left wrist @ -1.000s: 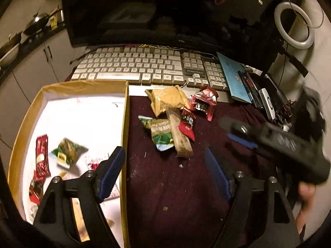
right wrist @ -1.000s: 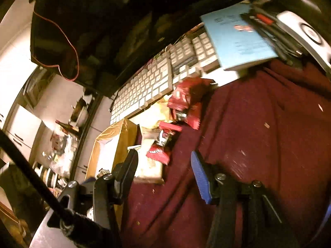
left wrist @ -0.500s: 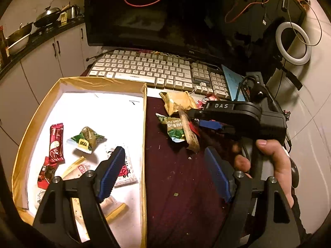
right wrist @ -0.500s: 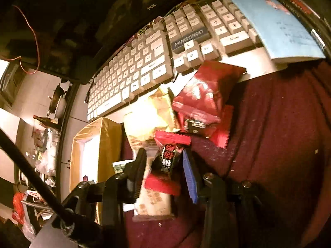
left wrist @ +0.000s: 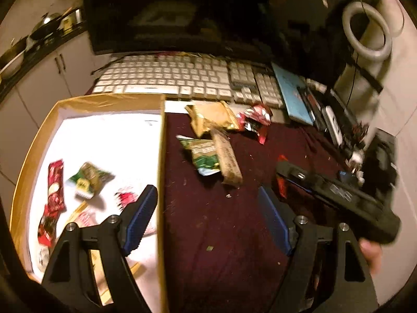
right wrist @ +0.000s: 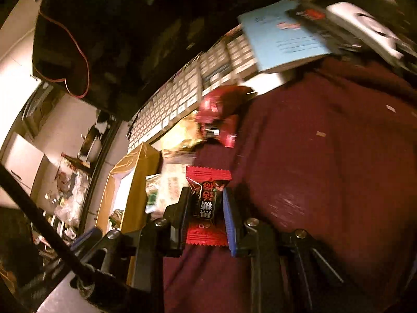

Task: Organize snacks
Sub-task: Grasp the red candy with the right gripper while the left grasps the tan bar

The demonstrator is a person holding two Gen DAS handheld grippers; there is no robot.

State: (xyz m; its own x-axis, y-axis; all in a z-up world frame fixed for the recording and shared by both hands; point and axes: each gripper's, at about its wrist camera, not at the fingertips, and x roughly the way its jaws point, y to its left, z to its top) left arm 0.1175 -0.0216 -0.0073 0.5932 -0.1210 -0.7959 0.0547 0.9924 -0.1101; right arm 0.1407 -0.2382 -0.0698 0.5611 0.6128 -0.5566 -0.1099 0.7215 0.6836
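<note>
My right gripper (right wrist: 206, 195) has a small red candy packet (right wrist: 208, 180) between its pads; the jaws are closing and press on it, holding it off the dark red cloth (right wrist: 325, 169). In the left wrist view that gripper (left wrist: 282, 174) sits at the right, away from the snack pile. The pile holds a gold packet (left wrist: 211, 116), a green packet (left wrist: 204, 156), a tan bar (left wrist: 228, 160) and red packets (left wrist: 254, 118). My left gripper (left wrist: 206, 193) is open and empty, straddling the right rim of the yellow box (left wrist: 161, 156). Inside the box lie a red packet (left wrist: 56, 182), a green packet (left wrist: 90, 178) and others.
A white keyboard (left wrist: 182, 78) and a dark monitor (left wrist: 182, 13) stand behind the pile. A blue notebook (left wrist: 292, 96), pens and gadgets crowd the right, under a ring light (left wrist: 367, 34). A person's hand (left wrist: 370, 250) holds the right gripper.
My right gripper closed on the red candy packet in the pile and drew back to the right with it. The left gripper stays open over the box rim.
</note>
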